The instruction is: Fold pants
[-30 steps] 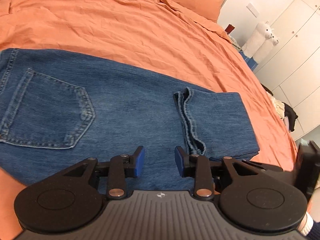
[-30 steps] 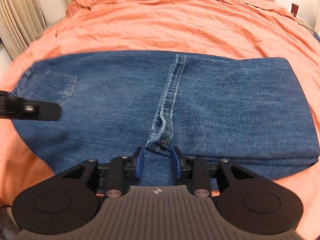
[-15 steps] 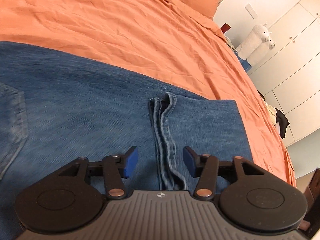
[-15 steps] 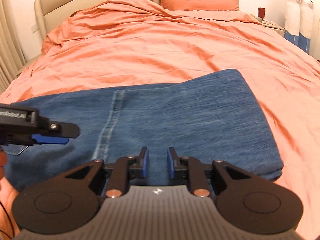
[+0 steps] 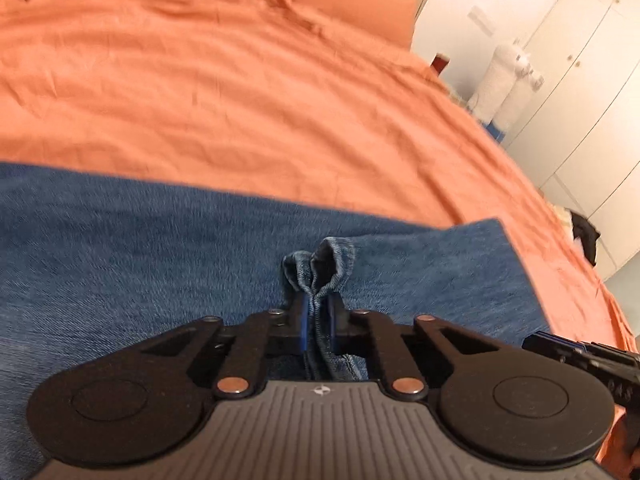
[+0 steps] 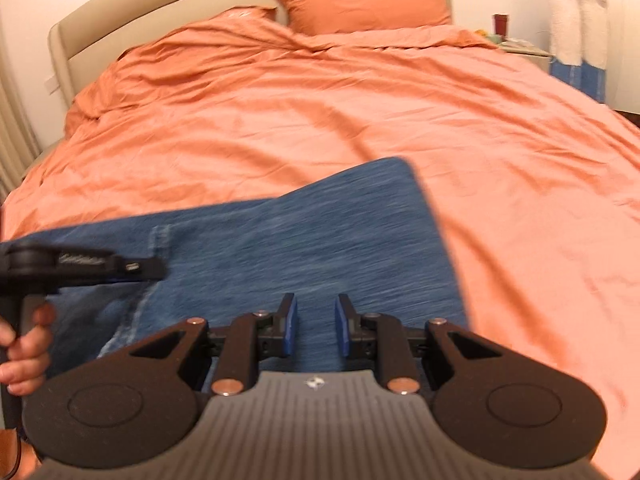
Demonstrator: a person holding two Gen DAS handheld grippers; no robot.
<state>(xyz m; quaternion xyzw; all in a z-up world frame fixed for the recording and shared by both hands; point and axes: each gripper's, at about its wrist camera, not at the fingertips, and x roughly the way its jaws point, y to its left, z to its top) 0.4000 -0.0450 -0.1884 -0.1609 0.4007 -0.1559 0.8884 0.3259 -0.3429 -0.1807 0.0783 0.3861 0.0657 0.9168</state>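
left gripper [image 5: 317,322] pinches jeans hem [image 5: 320,268] (bunched up).

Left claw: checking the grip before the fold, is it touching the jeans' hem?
Touching. The left wrist view shows the left claw closed on the bunched hem of the jeans.

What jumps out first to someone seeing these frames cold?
The blue jeans lying folded across the near part of the orange bedspread, the strongest colour contrast in both views. Next, the left gripper pinching the bunched hem end of the jeans near the bottom centre of its view, while the right gripper sits open over the denim, holding nothing.
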